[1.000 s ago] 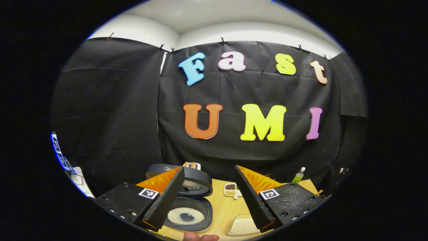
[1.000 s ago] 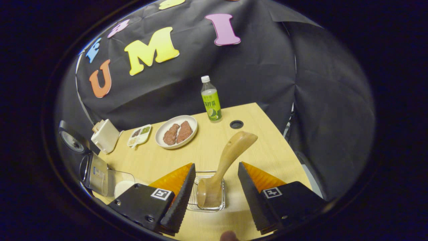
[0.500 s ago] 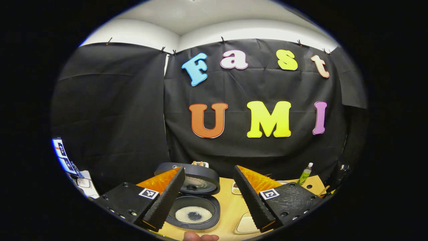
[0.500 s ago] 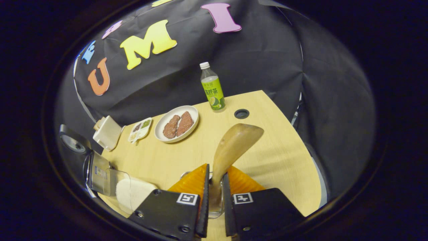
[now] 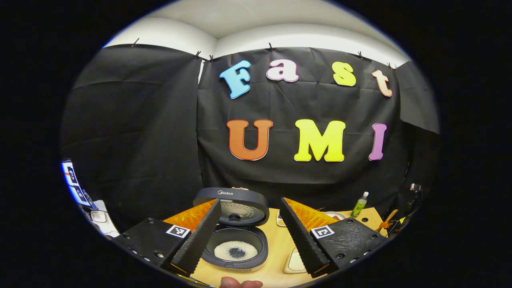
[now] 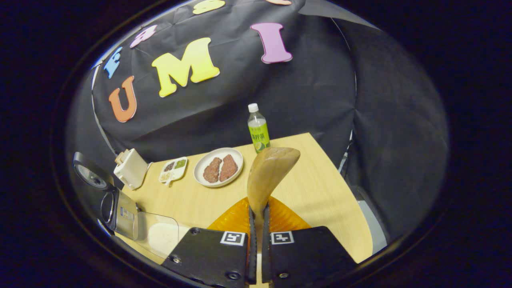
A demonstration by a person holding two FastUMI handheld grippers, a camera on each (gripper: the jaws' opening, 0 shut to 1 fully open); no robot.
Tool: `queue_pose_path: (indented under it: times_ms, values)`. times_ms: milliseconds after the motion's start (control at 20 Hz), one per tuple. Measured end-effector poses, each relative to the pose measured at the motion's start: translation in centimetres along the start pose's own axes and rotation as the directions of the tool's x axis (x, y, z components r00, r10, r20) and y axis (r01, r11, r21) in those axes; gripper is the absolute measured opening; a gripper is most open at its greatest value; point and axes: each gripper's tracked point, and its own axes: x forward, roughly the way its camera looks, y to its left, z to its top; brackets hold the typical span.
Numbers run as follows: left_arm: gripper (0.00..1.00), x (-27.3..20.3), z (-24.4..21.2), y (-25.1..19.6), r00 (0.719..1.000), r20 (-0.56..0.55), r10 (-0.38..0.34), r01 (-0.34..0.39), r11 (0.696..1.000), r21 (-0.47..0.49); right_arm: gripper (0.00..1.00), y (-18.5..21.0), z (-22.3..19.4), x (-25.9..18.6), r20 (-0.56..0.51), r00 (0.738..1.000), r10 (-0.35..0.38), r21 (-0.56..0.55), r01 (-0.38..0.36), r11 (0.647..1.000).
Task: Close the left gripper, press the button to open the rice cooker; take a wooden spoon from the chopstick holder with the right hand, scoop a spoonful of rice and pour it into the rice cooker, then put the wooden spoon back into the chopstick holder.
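Your dark round rice cooker (image 5: 234, 244) stands open, and your left gripper (image 5: 250, 236) hangs spread above it. Your right gripper (image 6: 258, 224) clamps the pale wooden spoon (image 6: 269, 176); scooping, pouring and returning remain.

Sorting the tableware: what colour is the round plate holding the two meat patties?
White; the round plate shows best in the right gripper view, on the light wooden table.

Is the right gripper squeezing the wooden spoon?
Touching. In the right gripper view, the right gripper has both fingers pressed on the handle of the wooden spoon.
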Motion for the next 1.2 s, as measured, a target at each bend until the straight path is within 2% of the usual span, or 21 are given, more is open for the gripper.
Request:
queue_pose_path:
  times_ms: [250, 400, 600, 750, 900, 1050, 1200]
  values:
    - [0.94, -1.4, -0.7, 2.9, 1.0, 0.002, -0.021, 0.021, 1.0, 0.021, 0.1, 5.9, 3.3, -3.9, 0.082, 0.996, 0.03, -0.076, -0.024, 0.997]
    - [0.94, -2.2, -0.6, 4.7, 0.999, 0.009, -0.032, 0.032, 0.999, 0.035, 0.1, 11.2, 3.9, -5.5, 0.104, 0.991, 0.088, -0.094, -0.079, 0.992]
    - [0.95, -3.4, -1.0, 7.2, 1.0, 0.0, -0.028, 0.028, 0.999, 0.021, 0.1, 17.8, 1.9, -6.4, 0.087, 0.984, 0.158, -0.093, -0.15, 0.984]
    - [0.94, -3.9, -0.9, 8.7, 1.0, 0.002, -0.003, 0.003, 1.0, 0.009, 0.1, 21.3, -1.4, -5.8, 0.027, 0.982, 0.188, -0.088, -0.185, 0.979]
    - [0.94, -4.8, -0.9, 9.7, 1.0, 0.003, 0.016, -0.016, 1.0, -0.003, 0.1, 22.5, -5.1, -4.2, -0.031, 0.984, 0.173, -0.11, -0.176, 0.978]
    - [0.95, -5.4, -1.4, 10.0, 0.999, -0.023, 0.024, -0.025, 1.0, -0.019, 0.1, 21.8, -8.5, -2.3, -0.084, 0.99, 0.114, -0.119, -0.124, 0.985]
    - [0.95, -5.8, -1.9, 10.6, 0.998, -0.04, 0.04, -0.041, 0.999, -0.012, 0.1, 21.2, -10.5, -0.6, -0.089, 0.994, 0.069, -0.154, -0.082, 0.985]
